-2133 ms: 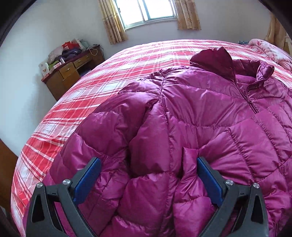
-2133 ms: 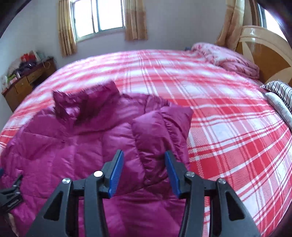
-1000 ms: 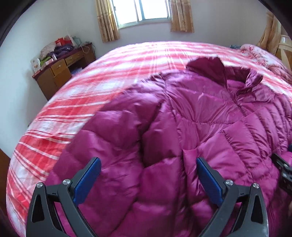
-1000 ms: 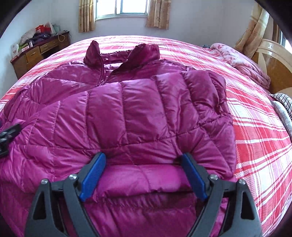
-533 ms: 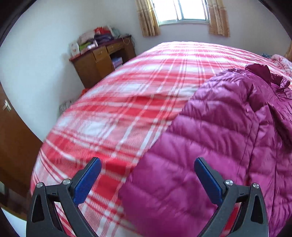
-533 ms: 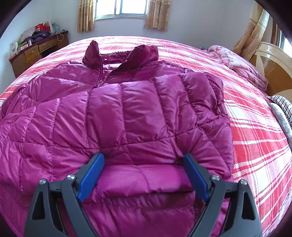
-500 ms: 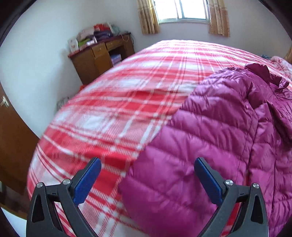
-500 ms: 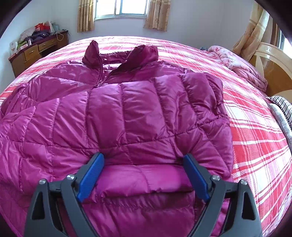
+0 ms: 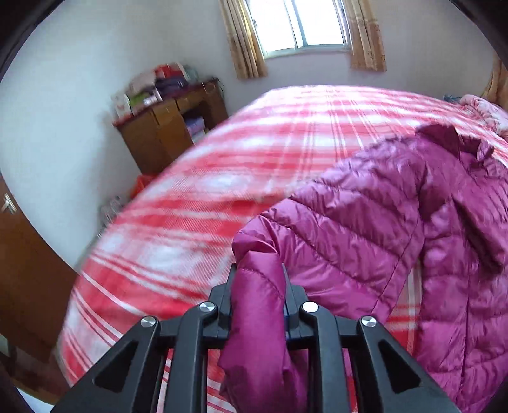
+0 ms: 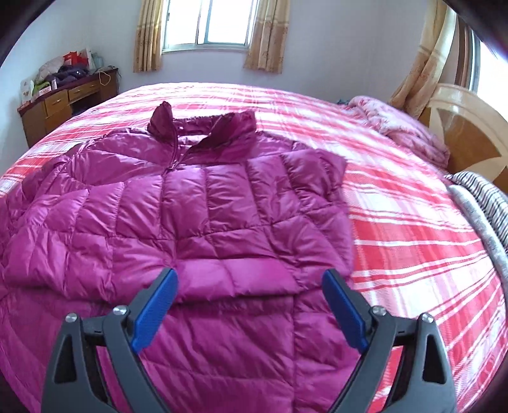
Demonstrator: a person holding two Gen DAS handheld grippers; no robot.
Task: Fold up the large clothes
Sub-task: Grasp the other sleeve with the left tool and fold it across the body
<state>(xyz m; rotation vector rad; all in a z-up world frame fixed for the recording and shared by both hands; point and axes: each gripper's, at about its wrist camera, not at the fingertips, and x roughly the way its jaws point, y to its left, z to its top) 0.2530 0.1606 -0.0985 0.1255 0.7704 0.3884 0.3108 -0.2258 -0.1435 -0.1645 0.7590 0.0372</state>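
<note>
Both wrist cameras are looking steeply down along their fingers, close over the red plaid bedspread (image 9: pixel 197 203), sharing the puffy magenta quilted jacket (image 10: pixel 203 203) and the far curtained window (image 10: pixel 206 22).

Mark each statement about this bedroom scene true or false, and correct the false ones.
1. The left gripper has its fingers closing on a fold of the magenta jacket. True.
2. The right gripper is clamped on the jacket. False: its fingers stand wide apart, clear of the fabric.
3. The jacket lies on a red plaid bedspread. True.
4. The wooden desk is bare. False: bags and clutter sit on top.
5. The jacket's collar points toward the window. True.
</note>
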